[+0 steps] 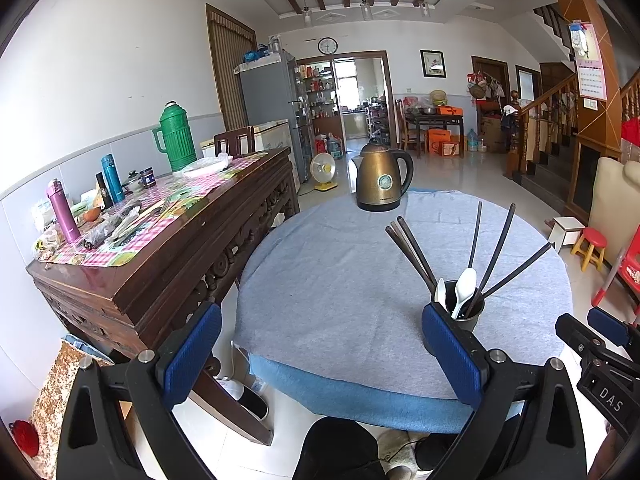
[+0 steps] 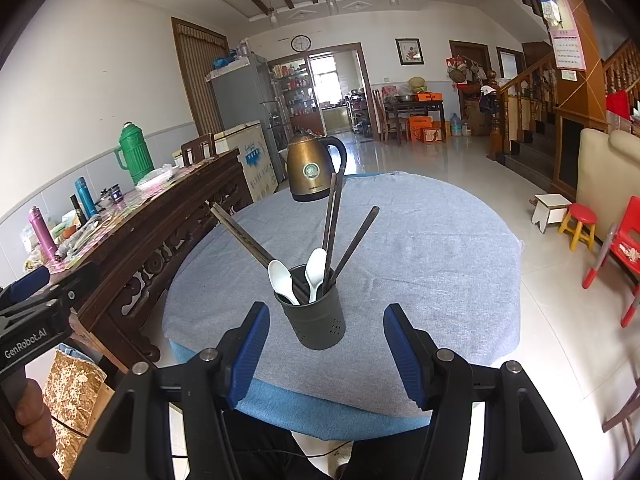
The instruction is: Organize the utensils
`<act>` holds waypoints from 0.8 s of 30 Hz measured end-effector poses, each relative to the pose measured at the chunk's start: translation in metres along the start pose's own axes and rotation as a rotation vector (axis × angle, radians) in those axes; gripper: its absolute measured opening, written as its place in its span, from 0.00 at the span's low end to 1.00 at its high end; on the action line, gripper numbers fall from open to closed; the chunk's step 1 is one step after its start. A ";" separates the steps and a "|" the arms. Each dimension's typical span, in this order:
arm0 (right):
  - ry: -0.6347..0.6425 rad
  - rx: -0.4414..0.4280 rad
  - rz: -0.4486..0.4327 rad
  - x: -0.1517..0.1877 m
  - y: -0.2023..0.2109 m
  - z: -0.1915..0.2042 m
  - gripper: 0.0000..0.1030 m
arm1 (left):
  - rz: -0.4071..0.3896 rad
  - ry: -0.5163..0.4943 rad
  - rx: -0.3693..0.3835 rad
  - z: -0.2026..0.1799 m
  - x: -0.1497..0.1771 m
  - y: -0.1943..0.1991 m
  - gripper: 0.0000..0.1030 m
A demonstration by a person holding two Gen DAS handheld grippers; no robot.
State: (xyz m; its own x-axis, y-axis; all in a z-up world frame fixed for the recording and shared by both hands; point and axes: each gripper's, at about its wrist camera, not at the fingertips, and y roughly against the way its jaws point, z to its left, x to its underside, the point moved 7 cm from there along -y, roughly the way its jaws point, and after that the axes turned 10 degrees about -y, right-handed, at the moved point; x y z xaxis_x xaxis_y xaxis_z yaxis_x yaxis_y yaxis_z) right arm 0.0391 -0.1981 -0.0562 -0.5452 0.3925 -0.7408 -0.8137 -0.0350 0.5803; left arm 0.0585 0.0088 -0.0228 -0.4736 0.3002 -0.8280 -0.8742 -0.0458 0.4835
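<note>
Two white spoons [image 2: 316, 274] and several dark chopsticks [image 2: 334, 224] already standing in the dark utensil holder [image 2: 318, 322], near the front edge of the round surface [image 2: 440, 264] with its grey cloth. Nothing loose visible on the cloth; only a bronze electric kettle [image 2: 314, 168] at the far side.

Right hand-held gripper [image 2: 324, 354] hovering just before the holder, jaws moderately wide, nothing between the pads. Left hand-held gripper [image 1: 320, 360] spread wide and empty too, holder beside its right finger [image 1: 454, 354].

Probably the tidying stage, or the end of the task. To do well: approach one chopstick at the middle of the shaft, not at the tip; close gently; keep the holder from tipping, perhaps steady it with the other side. Avoid pushing the leaning sticks, since the holder is light-looking and close to the edge.
</note>
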 end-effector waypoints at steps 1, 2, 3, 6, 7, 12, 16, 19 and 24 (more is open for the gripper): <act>0.000 0.000 0.000 0.001 0.000 0.000 0.62 | 0.002 0.002 0.002 0.000 0.000 0.000 0.97; -0.001 0.001 -0.001 0.000 0.000 0.000 0.62 | 0.003 0.002 0.002 0.000 0.001 0.000 0.97; 0.000 0.001 -0.001 0.001 0.000 -0.001 0.62 | 0.003 0.003 0.001 0.001 0.001 -0.001 0.97; -0.001 0.001 -0.001 0.001 0.000 -0.001 0.62 | 0.005 0.007 0.002 0.002 0.001 -0.001 0.97; -0.001 0.002 -0.001 0.001 0.000 -0.001 0.62 | 0.006 0.006 0.000 0.002 0.001 -0.001 0.97; 0.003 0.003 0.002 0.003 0.000 0.000 0.62 | 0.011 0.009 0.002 0.002 0.004 -0.002 0.97; 0.007 0.005 0.003 0.003 0.000 0.001 0.62 | 0.012 0.010 0.003 0.003 0.004 -0.003 0.97; 0.008 0.005 0.004 0.004 0.000 0.002 0.62 | 0.014 0.012 0.005 0.003 0.005 -0.003 0.97; 0.010 0.006 0.004 0.004 -0.001 0.002 0.62 | 0.016 0.016 0.005 0.004 0.007 -0.003 0.97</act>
State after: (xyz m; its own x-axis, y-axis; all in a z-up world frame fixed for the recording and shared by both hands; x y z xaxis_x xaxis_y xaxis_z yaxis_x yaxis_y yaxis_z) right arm 0.0379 -0.1945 -0.0593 -0.5506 0.3830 -0.7418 -0.8102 -0.0309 0.5854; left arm 0.0586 0.0146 -0.0286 -0.4893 0.2839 -0.8246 -0.8660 -0.0460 0.4979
